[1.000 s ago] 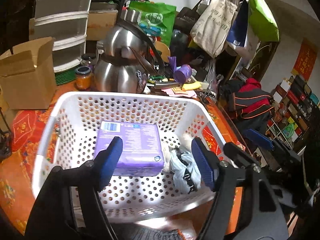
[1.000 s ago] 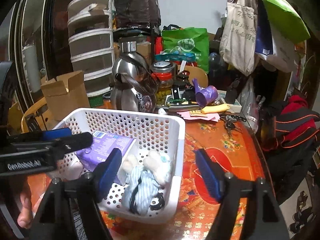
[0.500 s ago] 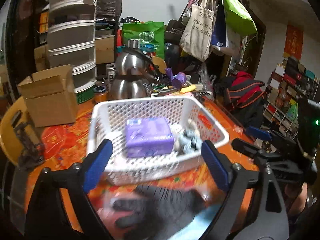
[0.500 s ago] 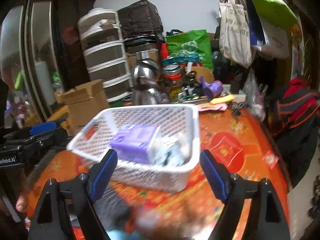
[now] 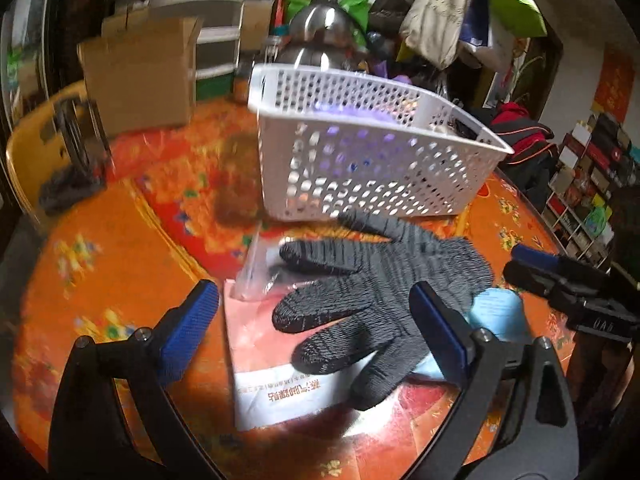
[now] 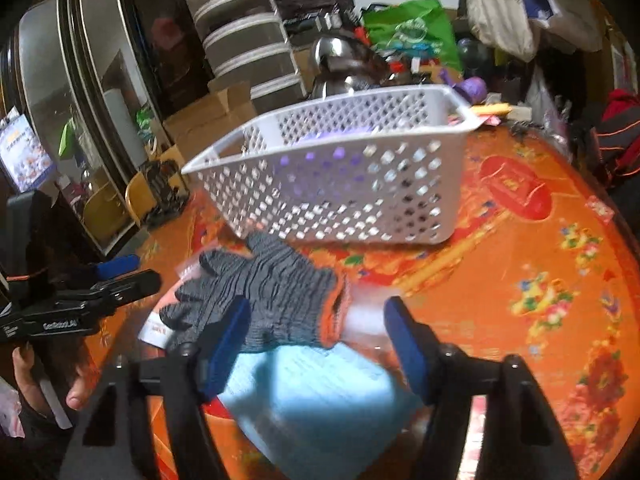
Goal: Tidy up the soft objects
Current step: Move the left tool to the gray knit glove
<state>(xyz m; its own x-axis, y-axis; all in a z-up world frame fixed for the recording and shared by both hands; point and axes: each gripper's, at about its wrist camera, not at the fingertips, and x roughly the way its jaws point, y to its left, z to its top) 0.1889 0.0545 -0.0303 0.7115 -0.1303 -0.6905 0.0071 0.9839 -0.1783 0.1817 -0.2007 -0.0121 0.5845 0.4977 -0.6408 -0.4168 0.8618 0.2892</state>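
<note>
Standing apart with nothing pinched, the jaws of the left gripper (image 5: 314, 332) have just been opening, and they straddle the fingers of a grey knit glove (image 5: 384, 292). The right gripper (image 6: 316, 344), its jaws also apart though lately narrowing, frames the orange-edged cuff. Neither pad presses the fabric that I can see. The glove lies on a pink-and-white packet (image 5: 276, 384) and a light blue pack (image 6: 320, 400), just in front of the white basket (image 6: 340, 200) on the orange tablecloth (image 6: 540, 280). A good pick, I judge, means pinching only knit at the cuff, not the slippery packets beneath, then lifting clear over the basket rim.
</note>
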